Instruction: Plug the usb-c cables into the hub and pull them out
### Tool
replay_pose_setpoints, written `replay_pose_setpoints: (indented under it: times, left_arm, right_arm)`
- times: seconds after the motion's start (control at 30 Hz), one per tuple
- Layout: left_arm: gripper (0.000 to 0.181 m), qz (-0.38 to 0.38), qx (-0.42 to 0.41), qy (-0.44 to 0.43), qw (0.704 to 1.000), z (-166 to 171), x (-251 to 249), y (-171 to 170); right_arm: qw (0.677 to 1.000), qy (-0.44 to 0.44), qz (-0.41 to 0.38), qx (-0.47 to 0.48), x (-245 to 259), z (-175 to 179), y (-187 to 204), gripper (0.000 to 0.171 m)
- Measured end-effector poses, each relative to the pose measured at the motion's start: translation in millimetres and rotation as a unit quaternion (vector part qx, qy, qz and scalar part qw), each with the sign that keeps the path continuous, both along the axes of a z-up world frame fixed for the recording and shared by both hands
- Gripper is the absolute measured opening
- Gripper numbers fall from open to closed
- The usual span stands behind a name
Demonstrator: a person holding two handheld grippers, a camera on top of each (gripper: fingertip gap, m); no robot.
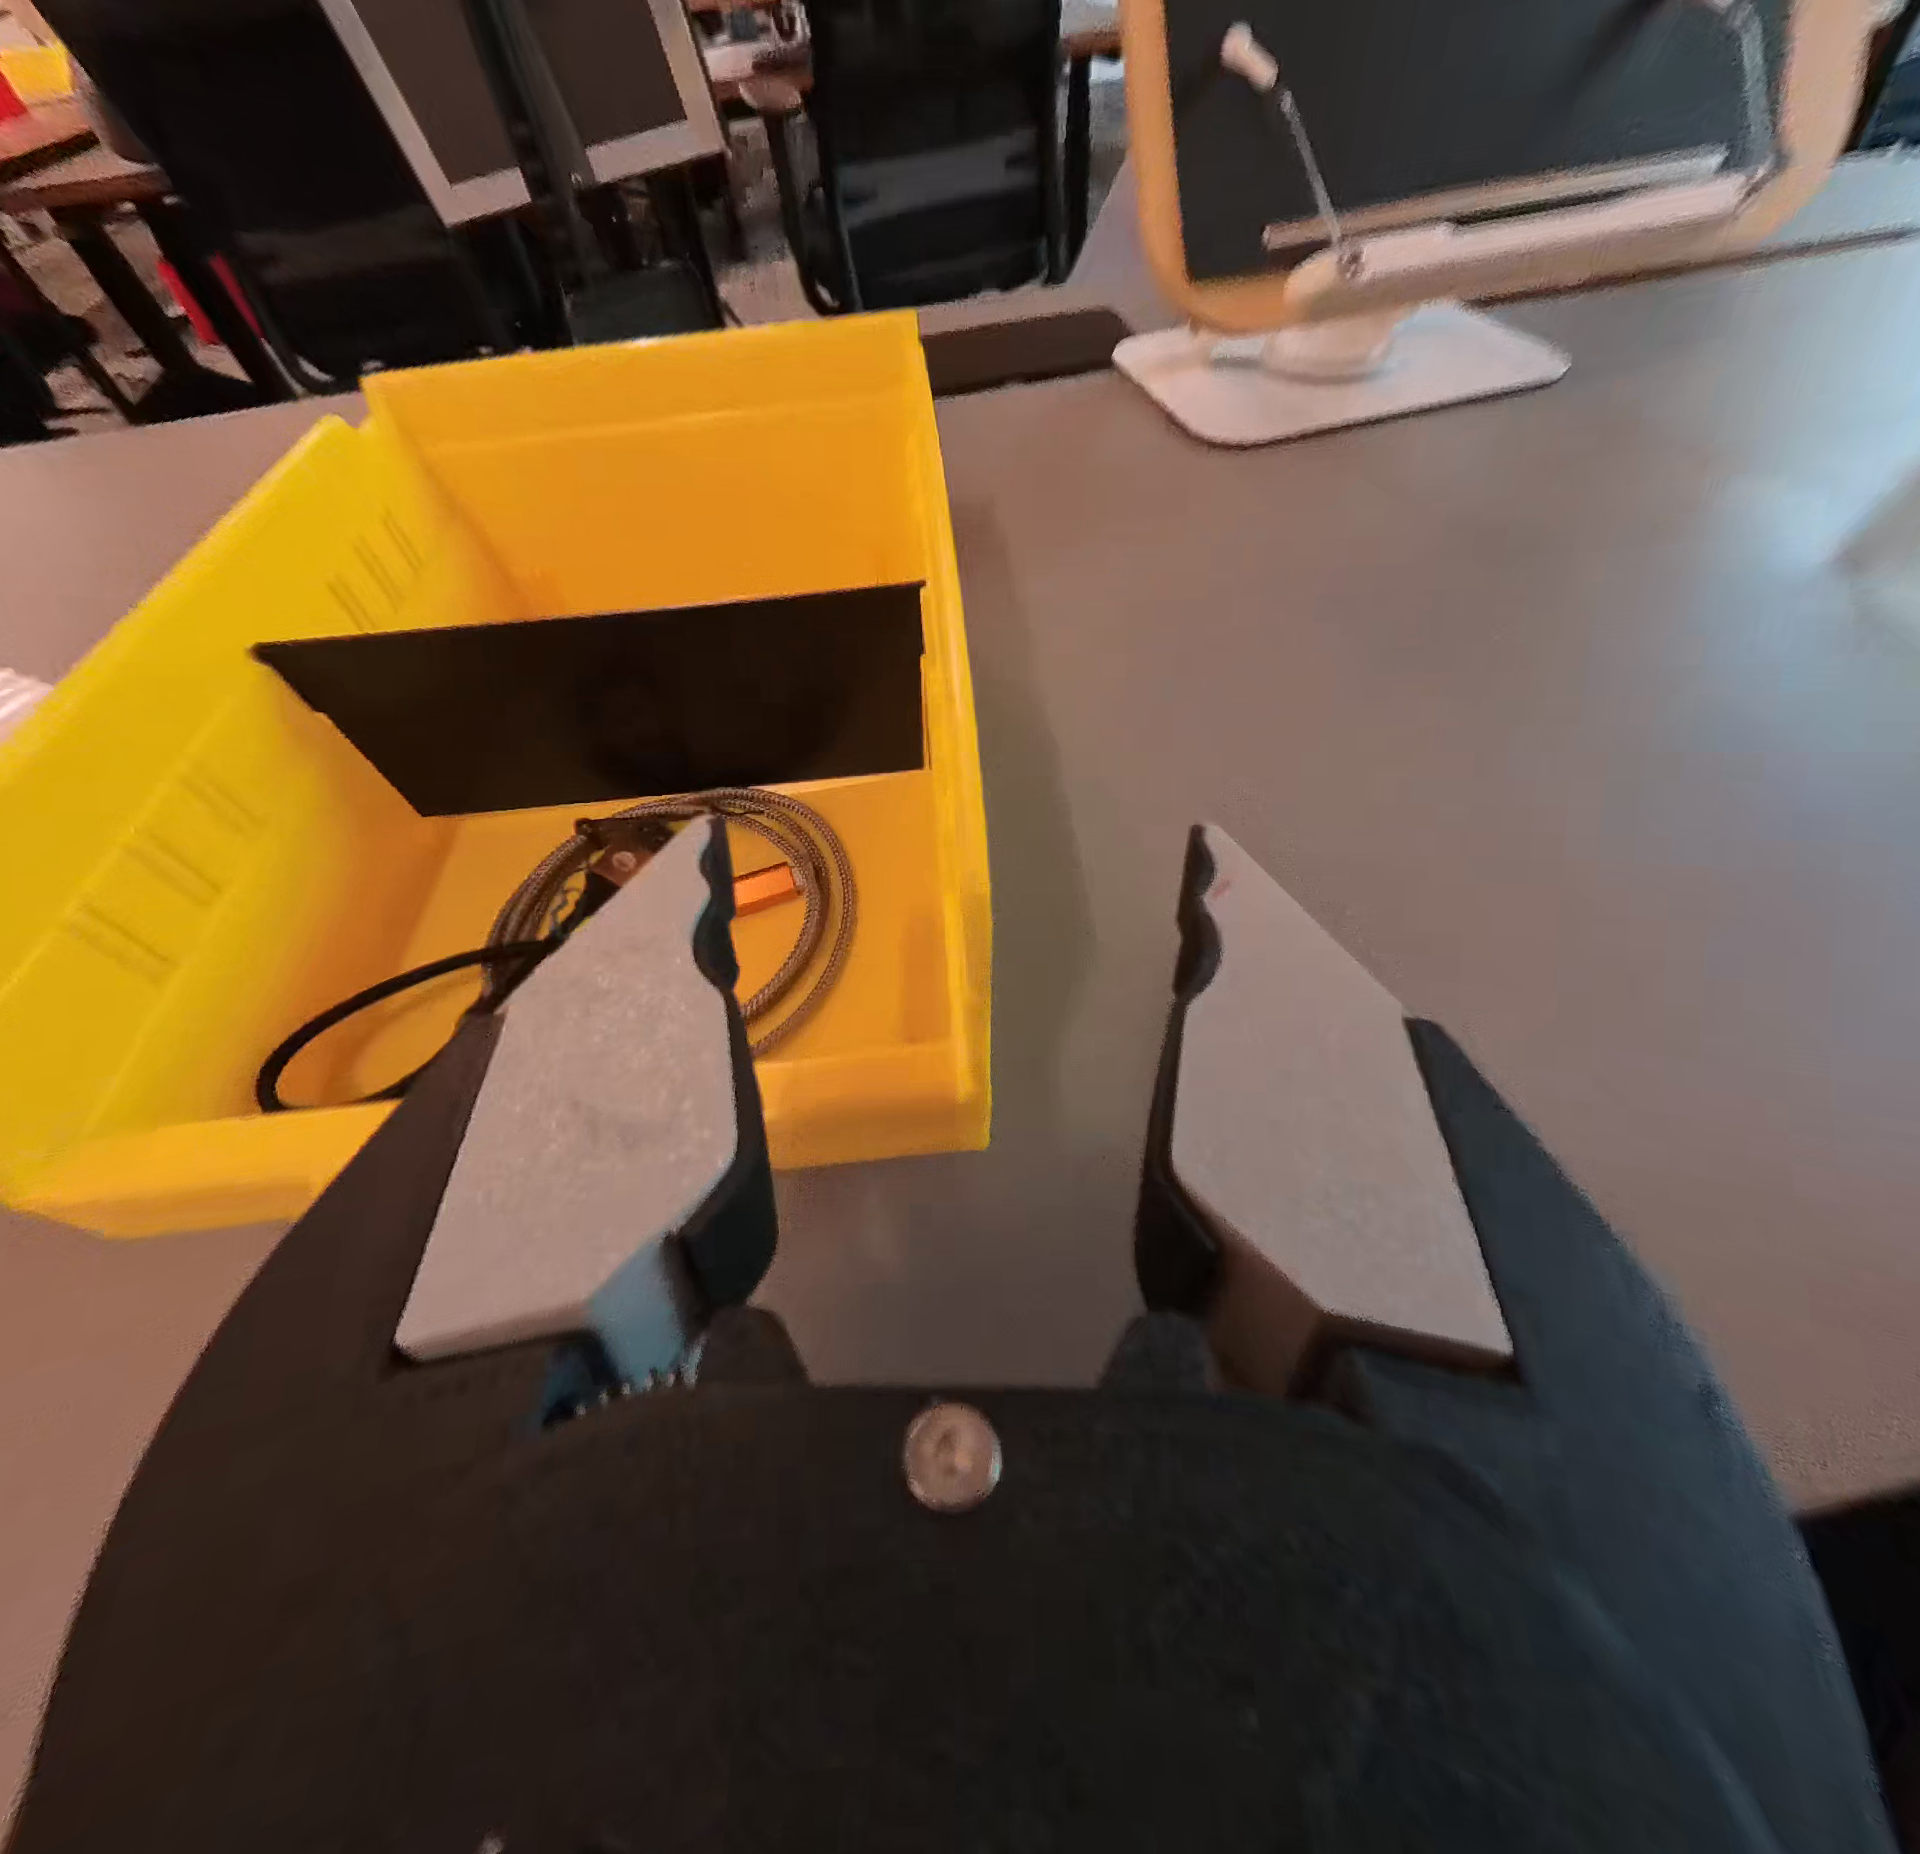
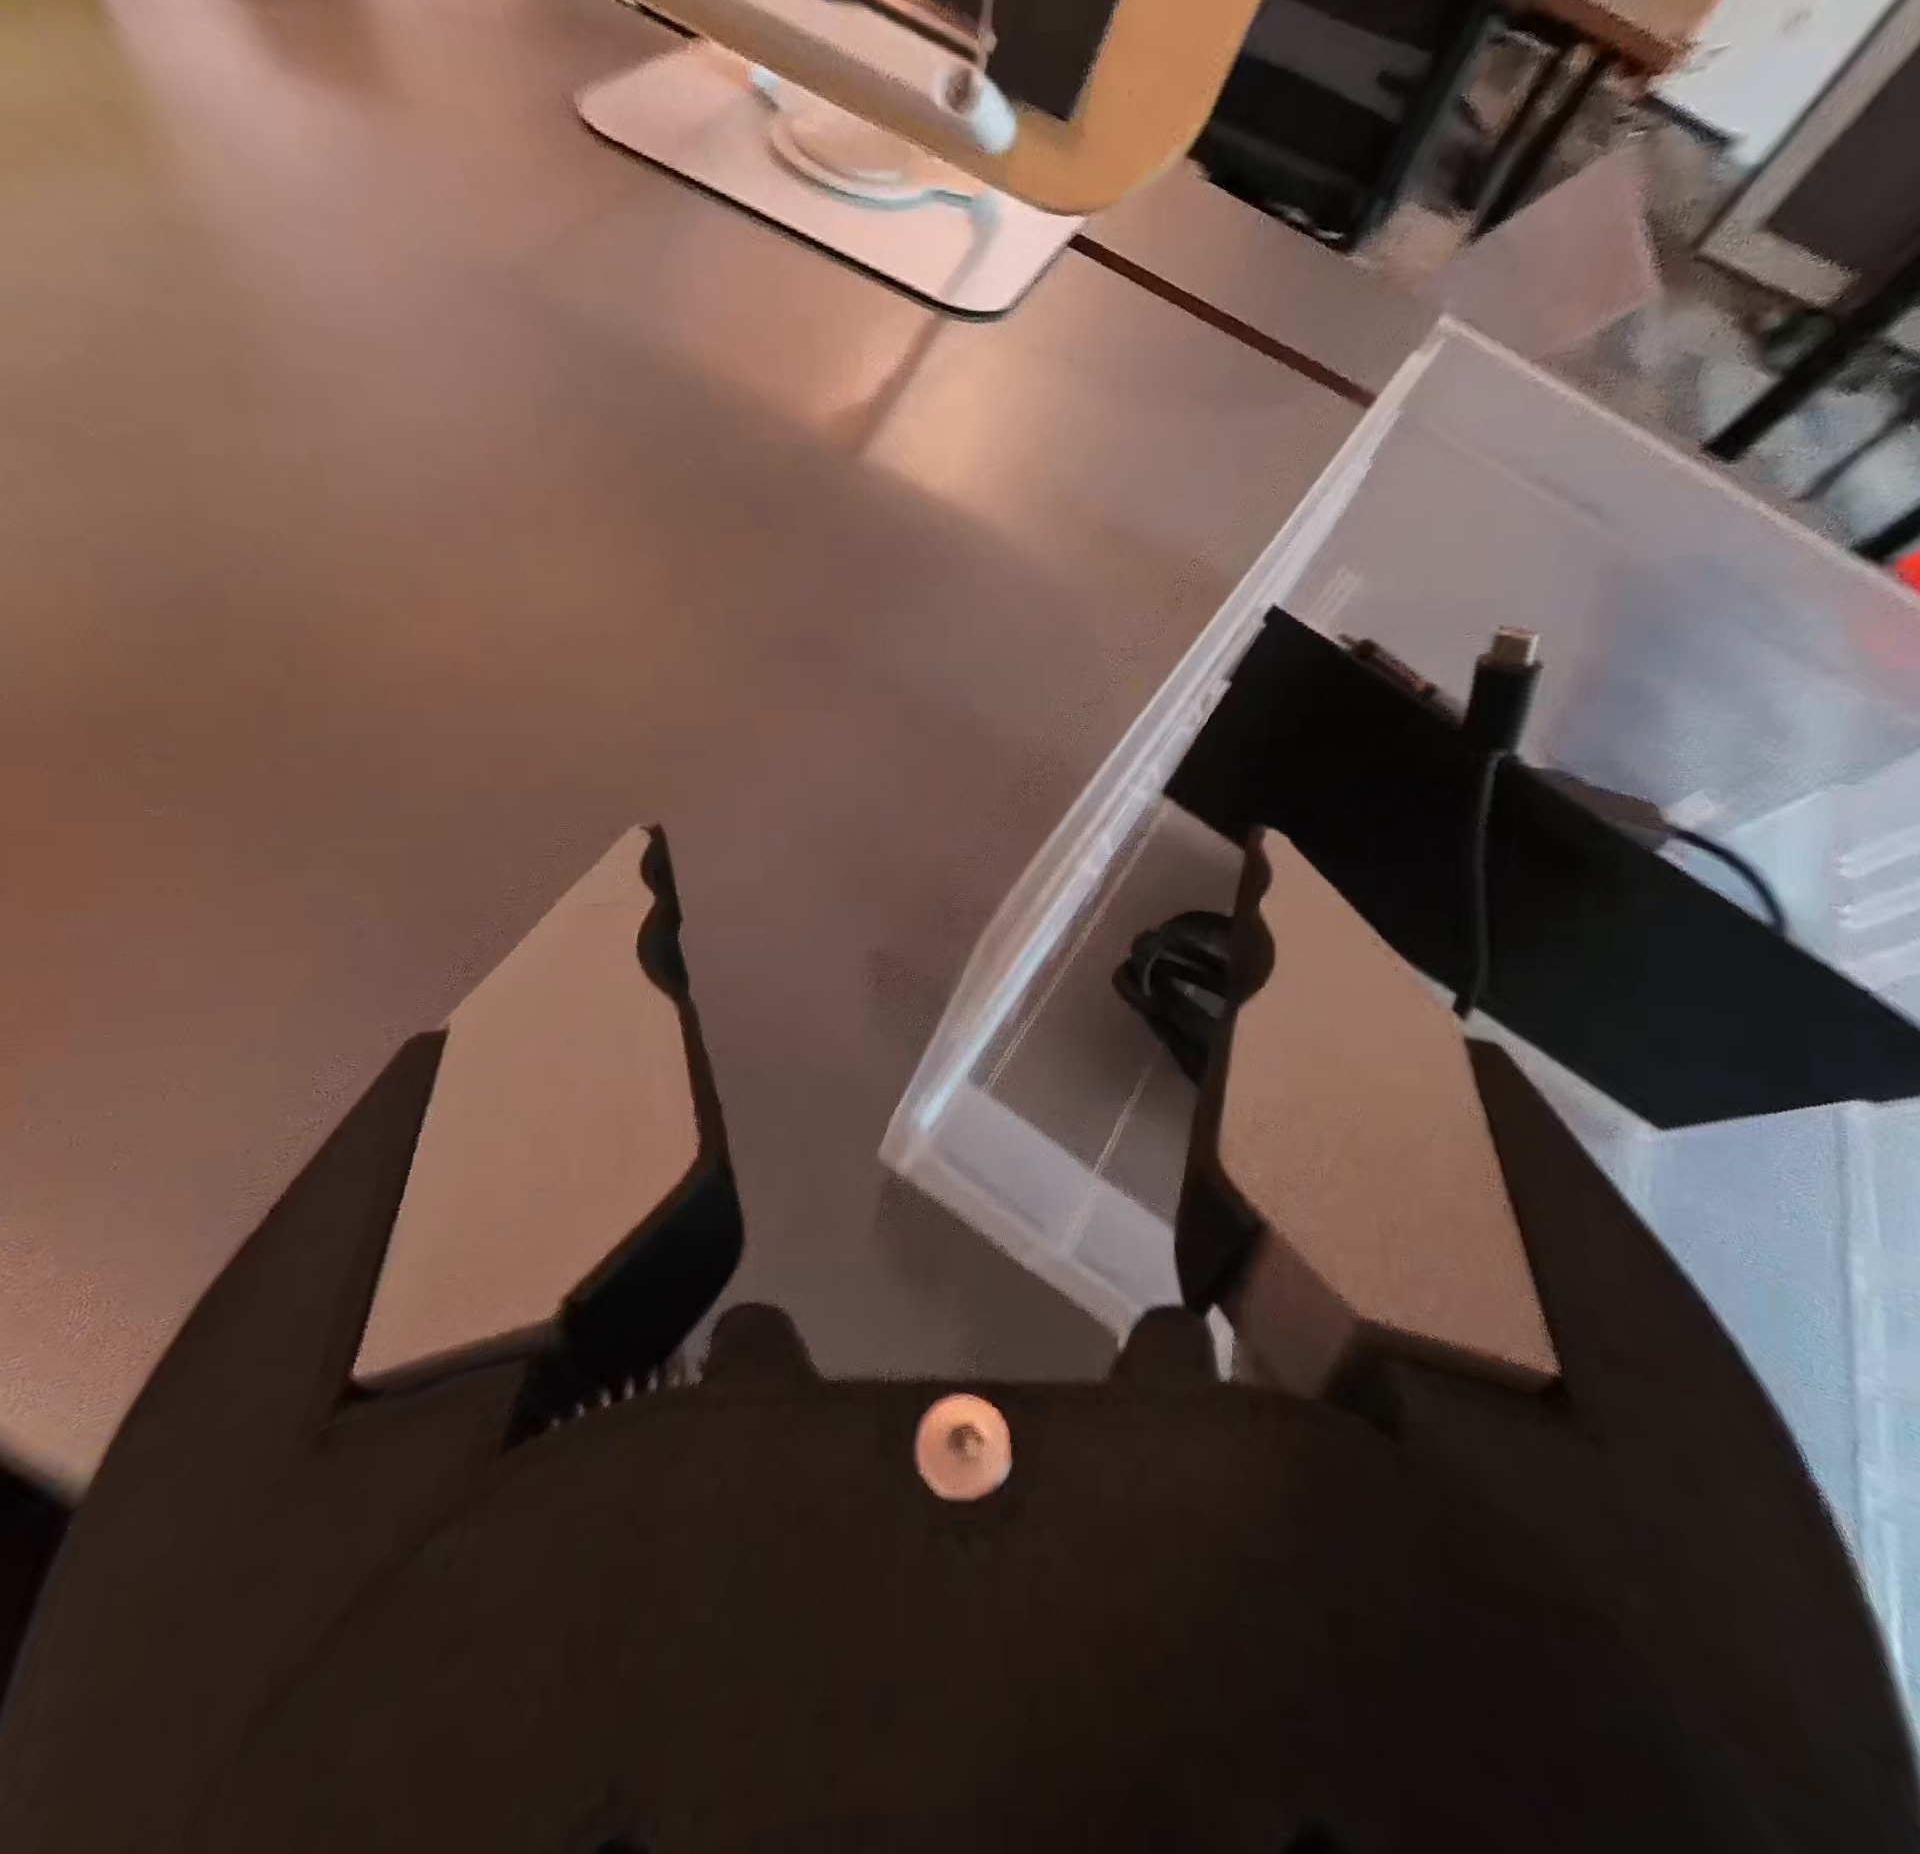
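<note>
My left gripper (image 1: 951, 848) is open and empty, above the table just right of a yellow bin (image 1: 914, 516). In the bin's near part lies a coiled braided cable (image 1: 821, 911) with an orange plug (image 1: 767, 888) and a black cable (image 1: 332, 1025); my left finger hides part of them. My right gripper (image 2: 951, 843) is open and empty, left of a clear plastic bin (image 2: 1122, 848). In that bin a black cable (image 2: 1481, 869) stands with its metal plug (image 2: 1515, 651) pointing up over a black divider (image 2: 1662, 931). A black cable bundle (image 2: 1174, 963) lies in its near part. I cannot make out a hub.
A black divider (image 1: 623, 703) splits the yellow bin. A mirror with an orange-gold frame on a white base (image 1: 1340, 370) stands at the back of the grey table (image 1: 1403, 765); it also shows in the right wrist view (image 2: 831, 173). Chairs and desks stand beyond the table.
</note>
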State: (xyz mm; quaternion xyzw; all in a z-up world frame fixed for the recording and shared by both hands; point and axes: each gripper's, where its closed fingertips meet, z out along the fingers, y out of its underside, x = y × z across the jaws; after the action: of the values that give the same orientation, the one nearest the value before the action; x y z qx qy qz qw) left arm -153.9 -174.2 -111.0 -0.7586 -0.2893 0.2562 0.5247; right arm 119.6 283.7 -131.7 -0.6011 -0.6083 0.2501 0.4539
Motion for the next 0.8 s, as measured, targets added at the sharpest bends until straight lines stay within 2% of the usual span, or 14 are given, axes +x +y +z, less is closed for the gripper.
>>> replay_pose_setpoints:
  times: [0.07,0.1,0.13,0.17,0.23,0.33,0.47,0.63,0.7,0.8]
  left_arm:
    - [0.076,0.009,-0.039,0.002,0.999,-20.0,-13.7,11.2]
    - [0.064,0.008,-0.061,0.0,0.998,-29.4,-19.2,15.6]
    - [0.039,0.019,-0.079,0.029,0.996,-28.0,-26.5,15.1]
    - [0.005,0.007,-0.095,0.056,0.994,-24.6,-27.5,16.7]
    - [0.003,-0.001,-0.113,0.045,0.993,-23.9,-29.6,12.8]
    - [0.003,-0.007,-0.071,0.056,0.996,-3.3,-32.0,2.6]
    - [0.003,-0.017,-0.029,0.066,0.997,33.1,-28.4,0.5]
    - [0.003,-0.021,0.024,0.127,0.991,99.2,-13.3,8.2]
    - [0.003,-0.017,0.053,0.147,0.988,122.1,-6.0,10.1]
    - [0.003,-0.01,0.09,0.175,0.98,142.2,4.8,10.7]
  right_arm:
    - [0.996,-0.028,-0.058,0.054,-9.4,-11.0,19.0,0.09]
    - [0.992,-0.051,-0.083,0.083,-11.0,-17.3,28.5,0.074]
    - [0.988,-0.075,-0.095,0.098,-12.2,-24.4,33.1,0.056]
    - [0.985,-0.086,-0.107,0.1,-13.0,-28.4,35.4,0.045]
    - [0.981,-0.086,-0.136,0.106,-10.1,-25.5,40.6,0.025]
    - [0.987,-0.08,-0.124,0.058,-12.0,-24.0,20.2,0.017]
    - [0.995,-0.067,-0.065,0.038,-36.6,-22.8,-37.6,0.009]
    - [0.997,-0.07,0.026,0.024,-101.7,-23.3,-149.4,0.015]
    - [0.995,-0.066,0.075,0.007,-135.7,-23.9,-208.4,0.026]
    - [0.983,-0.062,0.172,-0.032,-182.6,-24.5,-310.8,0.059]
